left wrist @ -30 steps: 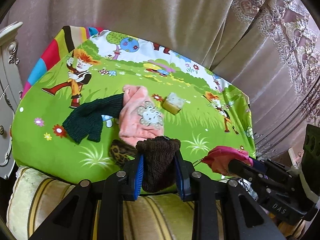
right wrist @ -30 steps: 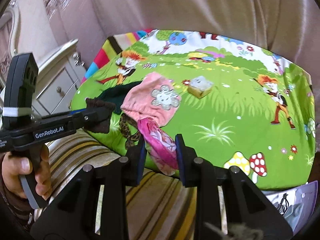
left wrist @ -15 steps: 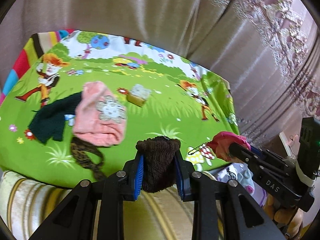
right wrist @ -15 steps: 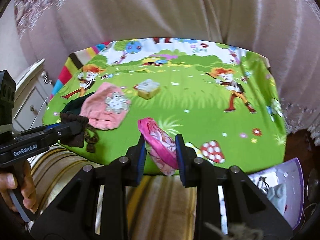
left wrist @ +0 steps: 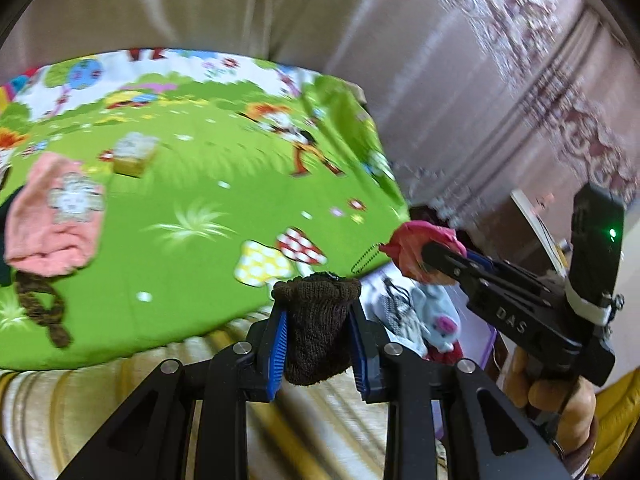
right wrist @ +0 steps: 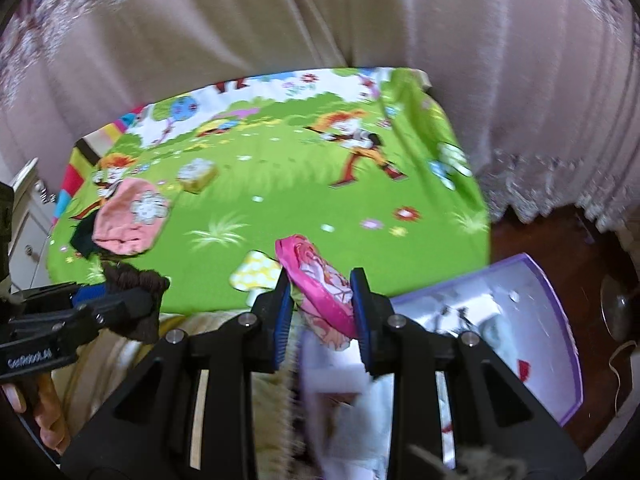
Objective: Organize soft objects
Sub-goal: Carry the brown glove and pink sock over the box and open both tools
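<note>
Brown knit sock (left wrist: 318,328) swung rightward, purple bin (right wrist: 552,320) appeared

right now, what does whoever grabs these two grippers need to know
Left gripper: shut on the brown knit piece.
Right gripper: shut on the pink printed cloth, near the purple bin beside the bed.
Done: the bin already holds some soft things.
Left: drop both pieces in, then fetch the pink hat, dark knit item, leopard band and small yellow block from the green mat.
</note>
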Action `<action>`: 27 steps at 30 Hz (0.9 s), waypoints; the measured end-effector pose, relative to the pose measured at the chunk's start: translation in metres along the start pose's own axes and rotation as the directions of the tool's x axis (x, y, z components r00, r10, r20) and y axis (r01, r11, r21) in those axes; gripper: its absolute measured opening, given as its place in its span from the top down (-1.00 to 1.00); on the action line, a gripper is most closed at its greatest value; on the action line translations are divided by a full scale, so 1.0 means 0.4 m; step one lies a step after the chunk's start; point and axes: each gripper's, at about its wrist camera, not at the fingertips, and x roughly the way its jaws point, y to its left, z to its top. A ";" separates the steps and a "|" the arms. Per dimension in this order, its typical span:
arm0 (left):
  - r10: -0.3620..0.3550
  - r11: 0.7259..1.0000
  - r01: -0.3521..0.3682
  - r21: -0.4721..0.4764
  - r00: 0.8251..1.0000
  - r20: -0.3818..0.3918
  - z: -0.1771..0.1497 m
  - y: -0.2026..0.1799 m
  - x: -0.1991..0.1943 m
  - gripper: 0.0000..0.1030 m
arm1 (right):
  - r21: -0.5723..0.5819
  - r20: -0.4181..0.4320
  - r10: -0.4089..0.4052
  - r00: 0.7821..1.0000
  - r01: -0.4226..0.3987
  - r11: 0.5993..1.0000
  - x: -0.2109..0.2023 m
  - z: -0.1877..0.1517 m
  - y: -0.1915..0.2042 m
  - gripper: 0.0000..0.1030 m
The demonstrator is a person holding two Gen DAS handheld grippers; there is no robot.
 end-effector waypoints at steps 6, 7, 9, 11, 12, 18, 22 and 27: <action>-0.050 0.997 0.054 0.048 0.995 -0.081 -0.017 -0.084 0.070 0.44 | 0.049 -0.014 -0.086 0.996 0.086 0.995 -0.007 -0.032 -0.094 0.39; -0.055 0.997 0.061 0.057 0.994 -0.092 -0.019 -0.098 0.079 0.44 | 0.049 -0.015 -0.106 0.994 0.107 0.993 -0.008 -0.037 -0.104 0.39; -0.065 0.995 0.073 0.073 0.992 -0.108 -0.022 -0.121 0.094 0.44 | 0.062 -0.021 -0.142 0.990 0.143 0.988 -0.009 -0.047 -0.132 0.39; -0.072 0.993 0.082 0.083 0.990 -0.120 -0.025 -0.142 0.107 0.44 | 0.082 -0.025 -0.156 0.987 0.157 0.984 -0.011 -0.054 -0.158 0.39; -0.076 0.992 0.088 0.088 0.989 -0.128 -0.027 -0.150 0.113 0.44 | 0.091 -0.027 -0.165 0.986 0.167 0.982 -0.014 -0.059 -0.172 0.39; -0.105 0.984 0.127 0.123 0.980 -0.171 -0.037 -0.201 0.145 0.44 | 0.113 -0.042 -0.232 0.972 0.236 0.965 -0.022 -0.075 -0.222 0.39; -0.129 0.979 0.158 0.132 0.971 -0.203 -0.040 -0.226 0.162 0.27 | 0.122 -0.057 -0.272 0.961 0.277 0.953 -0.019 -0.081 -0.239 0.35; -0.137 0.977 0.168 0.133 0.968 -0.212 -0.045 -0.230 0.162 -0.06 | 0.148 -0.071 -0.288 0.955 0.296 0.944 -0.014 -0.085 -0.257 -0.21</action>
